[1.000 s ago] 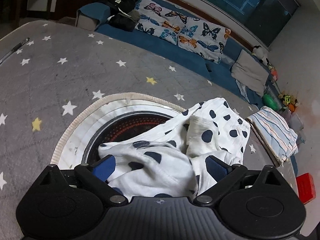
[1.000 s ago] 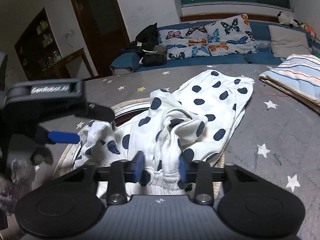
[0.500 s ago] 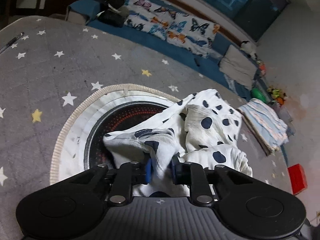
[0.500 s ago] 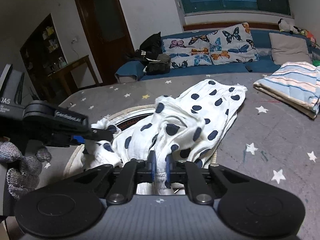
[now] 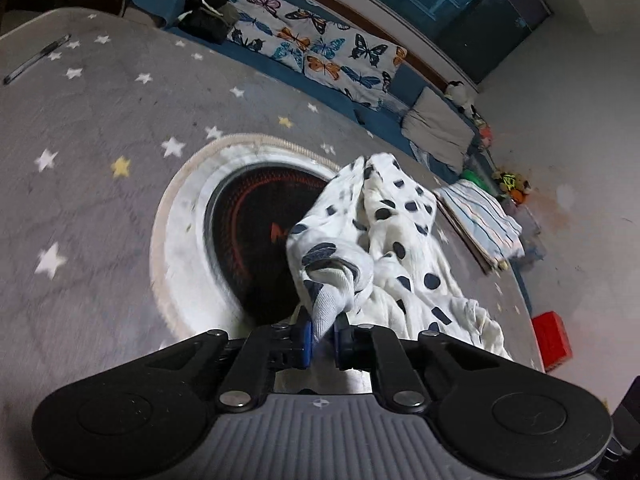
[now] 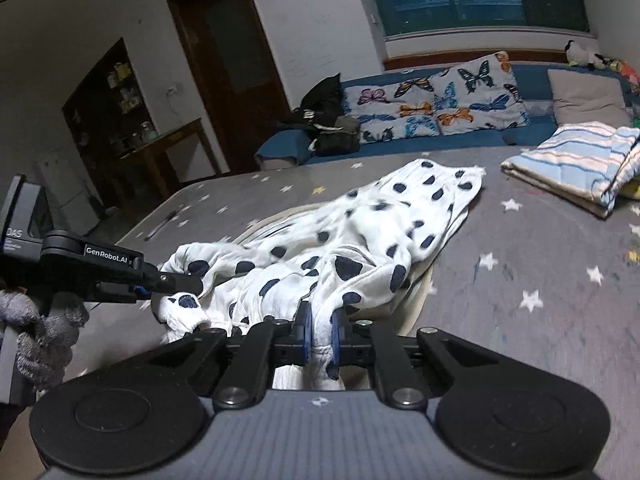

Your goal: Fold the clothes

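Spotted garment (image 6: 360, 236) pinched at both ends: left hand-held gripper (image 5: 322, 338) and right hand-held gripper (image 6: 320, 330) each clamp a bunched edge over the starry bed (image 6: 540, 264).

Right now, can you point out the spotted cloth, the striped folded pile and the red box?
spotted cloth (image 5: 404, 240), left wrist view, middle of fabric.
striped folded pile (image 6: 576, 160), right wrist view, top layer.
red box (image 5: 551, 339), left wrist view, top face.

Both the left gripper (image 5: 322, 334) and right gripper (image 6: 320, 330) have jaws pinched nearly closed, apparently raised.
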{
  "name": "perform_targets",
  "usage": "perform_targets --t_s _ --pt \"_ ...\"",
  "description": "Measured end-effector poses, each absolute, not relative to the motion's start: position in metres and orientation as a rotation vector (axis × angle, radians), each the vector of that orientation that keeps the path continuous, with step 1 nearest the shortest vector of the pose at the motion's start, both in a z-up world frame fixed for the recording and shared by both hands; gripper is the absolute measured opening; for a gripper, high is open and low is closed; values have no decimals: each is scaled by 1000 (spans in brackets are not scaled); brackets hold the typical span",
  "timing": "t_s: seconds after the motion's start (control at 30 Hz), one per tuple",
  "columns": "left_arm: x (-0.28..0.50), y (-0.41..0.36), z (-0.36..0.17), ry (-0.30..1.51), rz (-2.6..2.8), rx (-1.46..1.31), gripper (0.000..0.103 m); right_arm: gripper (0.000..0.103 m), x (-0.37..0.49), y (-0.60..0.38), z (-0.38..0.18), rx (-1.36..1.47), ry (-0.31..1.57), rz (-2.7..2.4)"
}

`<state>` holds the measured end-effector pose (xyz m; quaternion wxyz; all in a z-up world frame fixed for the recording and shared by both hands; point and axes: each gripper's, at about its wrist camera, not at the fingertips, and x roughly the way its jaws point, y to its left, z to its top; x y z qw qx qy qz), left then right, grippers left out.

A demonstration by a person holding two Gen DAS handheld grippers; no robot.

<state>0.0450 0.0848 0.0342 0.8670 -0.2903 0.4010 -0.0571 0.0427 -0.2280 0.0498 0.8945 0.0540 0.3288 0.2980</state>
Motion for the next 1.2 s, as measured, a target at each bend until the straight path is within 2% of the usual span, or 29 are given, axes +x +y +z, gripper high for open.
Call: perform_targets --t_s 0.53,0.67,0.73,0.8,0.97,1.2 --pt "-67 96 -2 1010 -156 -594 11 7 -56 -242 46 17 864 796" --pt "-75 99 1 1000 -150 -583 18 11 -58 -244 42 10 887 784" --pt "-75 101 5 991 -137 -562 27 12 -54 -246 46 3 877 770" --pt "-76 103 11 977 -119 -540 47 13 -49 -248 50 -8 862 756" --pt "-73 113 23 928 -86 -518 55 19 -34 -251 59 -31 824 727" --pt "-52 118 31 887 -67 -514 56 24 2 -241 72 -51 764 701"
